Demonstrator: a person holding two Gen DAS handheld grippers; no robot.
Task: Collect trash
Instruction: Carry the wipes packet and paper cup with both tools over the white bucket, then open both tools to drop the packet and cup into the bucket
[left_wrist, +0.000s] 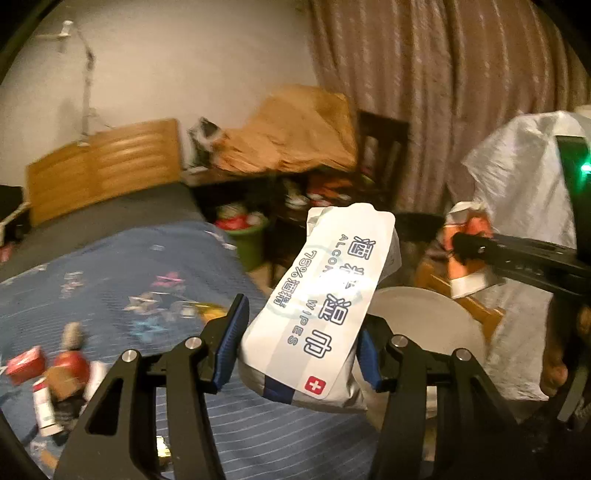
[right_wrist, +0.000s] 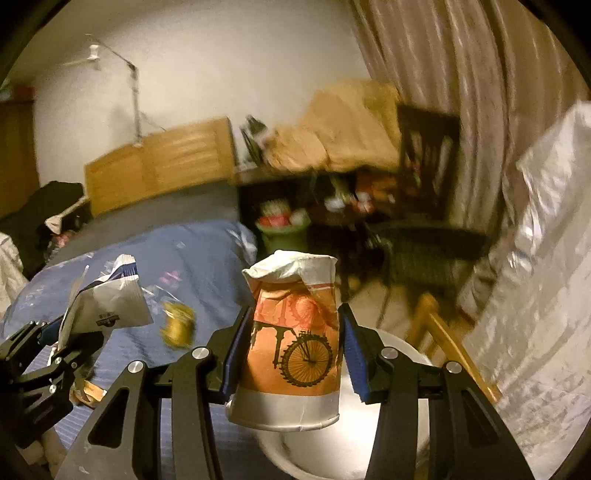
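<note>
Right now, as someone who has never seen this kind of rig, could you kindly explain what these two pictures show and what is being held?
A person carries one handheld claw in each hand; each has a camera looking along its two fingers. The left-hand picture shows the left claw clamping an alcohol wipes pack. The right-hand picture shows the right claw clamping a crumpled paper cup with a bicycle print. Behind lies a bed with a blue quilt and small litter on it. A white bin sits below, beside a white bag.
</note>
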